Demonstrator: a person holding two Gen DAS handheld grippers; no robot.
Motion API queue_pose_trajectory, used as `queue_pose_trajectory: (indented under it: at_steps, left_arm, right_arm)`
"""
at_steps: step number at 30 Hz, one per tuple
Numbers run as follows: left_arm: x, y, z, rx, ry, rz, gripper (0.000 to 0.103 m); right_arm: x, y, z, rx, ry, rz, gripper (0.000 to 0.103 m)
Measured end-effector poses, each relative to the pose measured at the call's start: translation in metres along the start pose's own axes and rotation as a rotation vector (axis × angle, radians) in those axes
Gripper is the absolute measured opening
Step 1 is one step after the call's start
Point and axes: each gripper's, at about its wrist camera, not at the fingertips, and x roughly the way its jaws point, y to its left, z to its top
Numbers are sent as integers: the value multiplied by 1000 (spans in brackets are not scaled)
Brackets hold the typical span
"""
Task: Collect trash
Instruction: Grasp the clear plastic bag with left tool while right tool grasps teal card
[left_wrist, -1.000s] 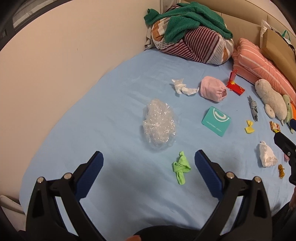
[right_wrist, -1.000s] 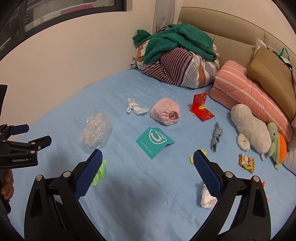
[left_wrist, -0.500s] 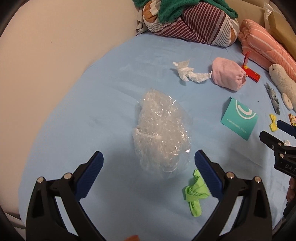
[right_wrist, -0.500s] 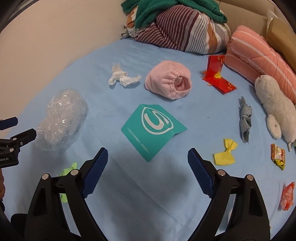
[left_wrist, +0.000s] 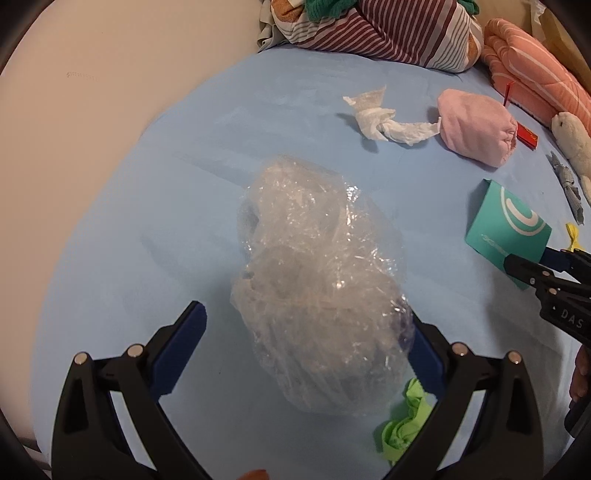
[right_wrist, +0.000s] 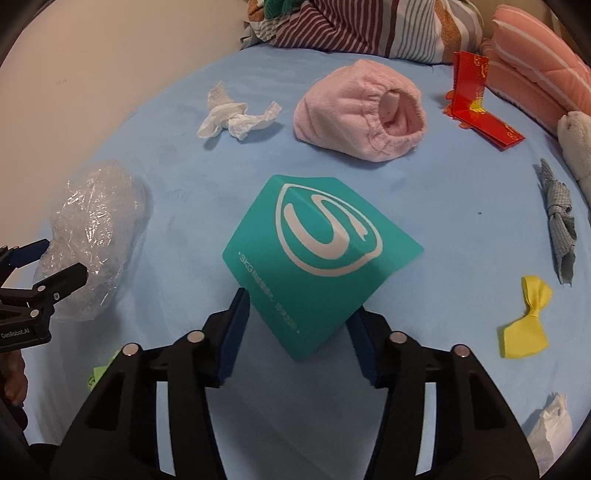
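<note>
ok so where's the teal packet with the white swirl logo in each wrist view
Left wrist: the teal packet sits at the right edge, with the right gripper reaching onto its near corner.
Right wrist: the teal packet fills the centre, its near corner between the right gripper's blue fingers.
Shared landmark: the pink hat lies beyond the packet in both views, with the crumpled white tissue to its left.

Crumpled clear plastic bag, bent teal card on bedsheet.
</note>
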Motion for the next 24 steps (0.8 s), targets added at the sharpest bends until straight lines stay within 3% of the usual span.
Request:
queue_pose_trajectory:
  at_steps: [1, 6, 8, 9, 11, 14, 19, 24]
  left_arm:
    - [-1, 0, 0, 3, -15, -6, 99]
    - [-5, 2, 4, -2, -72, -56, 96]
    - [-4, 4, 3, -10, -70, -89, 80]
    - [-1, 5, 3, -17, -52, -110, 52]
    - [6, 8, 3, -47, -25, -151, 48]
    - [9, 7, 0, -42, -37, -139, 41]
    - [10, 7, -3, -54, -38, -139, 21]
    - [-2, 8, -1, -33, -47, -115, 16]
  right_arm:
    - [0, 4, 2, -6, -4, 11, 28]
    - [-8, 16, 8, -31, -38, 59, 7]
    - [-13, 20, 8, -43, -49, 73, 5]
    - [-15, 22, 8, -50, -53, 77, 1]
    - [-17, 25, 6, -58, -58, 81, 0]
    - [-20, 26, 4, -64, -63, 84, 0]
    - [-24, 26, 6, -77, -75, 88, 0]
    - [-39, 32, 5, -93, -94, 86, 0]
